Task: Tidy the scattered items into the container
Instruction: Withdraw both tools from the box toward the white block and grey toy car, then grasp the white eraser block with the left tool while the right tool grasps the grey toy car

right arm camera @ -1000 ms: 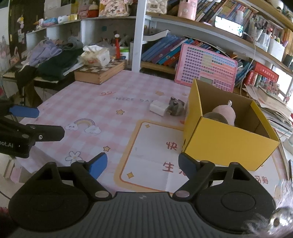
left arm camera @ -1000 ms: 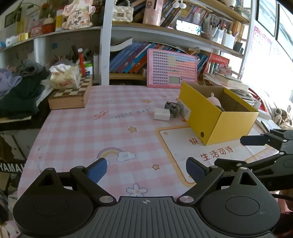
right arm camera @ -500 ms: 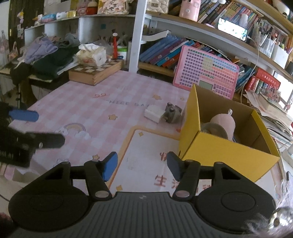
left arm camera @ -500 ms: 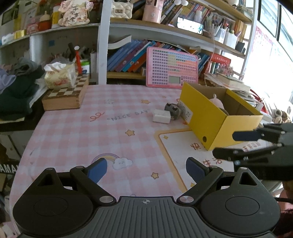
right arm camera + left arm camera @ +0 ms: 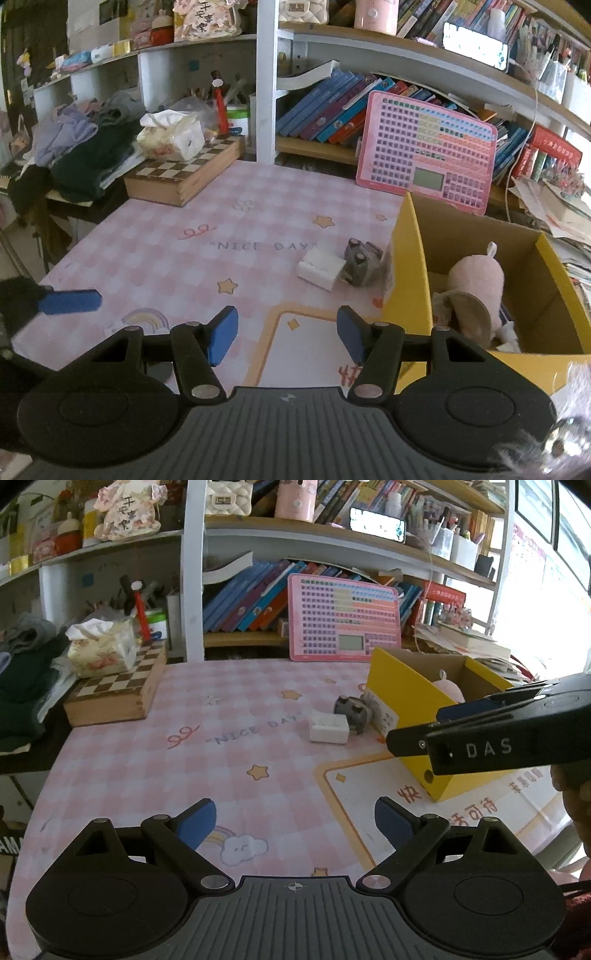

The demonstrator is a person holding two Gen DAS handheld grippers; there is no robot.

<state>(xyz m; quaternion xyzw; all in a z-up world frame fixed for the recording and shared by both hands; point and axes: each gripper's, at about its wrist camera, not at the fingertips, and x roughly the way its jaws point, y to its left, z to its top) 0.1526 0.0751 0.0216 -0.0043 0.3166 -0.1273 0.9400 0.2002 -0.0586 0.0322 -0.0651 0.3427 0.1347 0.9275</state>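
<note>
Scattered items, a white block (image 5: 322,272) and a grey toy (image 5: 362,263) touching it, lie on the tabletop (image 5: 192,254) just beside my yellow box (image 5: 410,280). My left gripper (image 5: 295,821) gapes wide, empty; my right gripper (image 5: 287,332) is half-open and holds nothing.

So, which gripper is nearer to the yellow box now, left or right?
Right. The right gripper hovers beside the yellow box, at its near corner. The left gripper hangs farther out over the pink tablecloth.

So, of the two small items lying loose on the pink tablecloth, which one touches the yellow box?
The small grey toy; it sits against the yellow cardboard box. The white rectangular block lies beside it, farther out.
</note>
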